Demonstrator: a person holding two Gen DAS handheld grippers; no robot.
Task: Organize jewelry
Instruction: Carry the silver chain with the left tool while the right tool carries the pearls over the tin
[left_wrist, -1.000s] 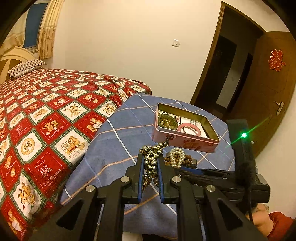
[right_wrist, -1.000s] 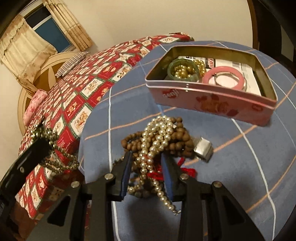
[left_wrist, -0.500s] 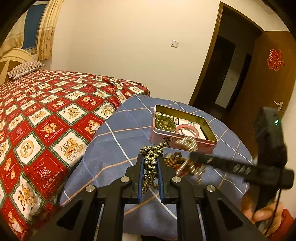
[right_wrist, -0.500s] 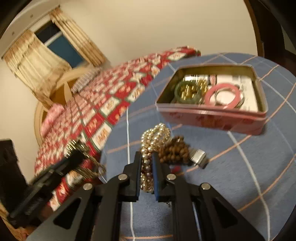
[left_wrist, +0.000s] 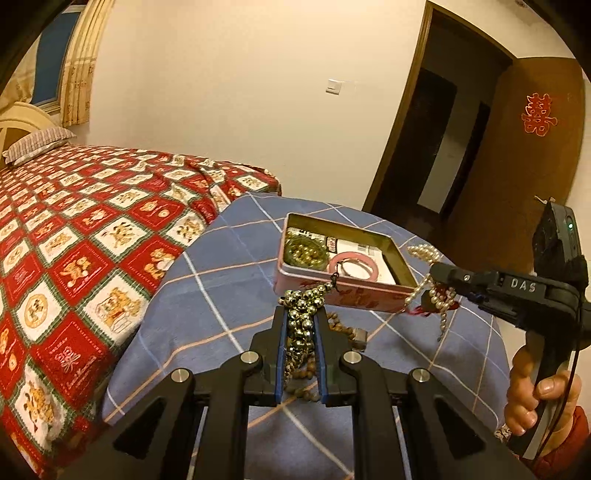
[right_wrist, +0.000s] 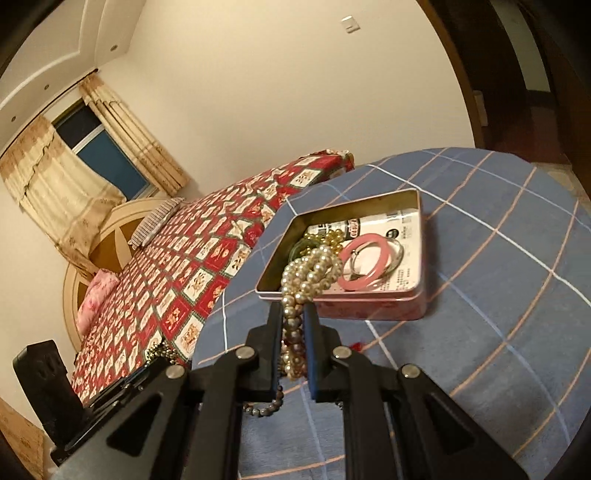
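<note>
The pearl strand (right_wrist: 308, 275) is pinched between the pressed-together jaws of the right gripper (right_wrist: 293, 314), carried clear of the blue checked tabletop (right_wrist: 498, 295) and hung just at the near rim of the pink tin (right_wrist: 369, 308). Inside the tin, a pink bangle (right_wrist: 364, 266) and a pile of gold beads (right_wrist: 328, 234) are already seen lying over a printed paper lining.

A metallic bead strand (left_wrist: 301, 314) is clamped in the left gripper (left_wrist: 300, 317), its jaws closed on it, held short of the tin; a brown wooden bead string (left_wrist: 338, 321) is left on the cloth beneath.

To be done well, the pearls should be taken fully over the rim before any release, since loops are dangling below the jaws and could be caught on the tin's edge or spilled outside. A lowering into the free space beside the bangle is judged best, so the strands are not tangled. The left load is probably better kept back until the right is emptied.
</note>
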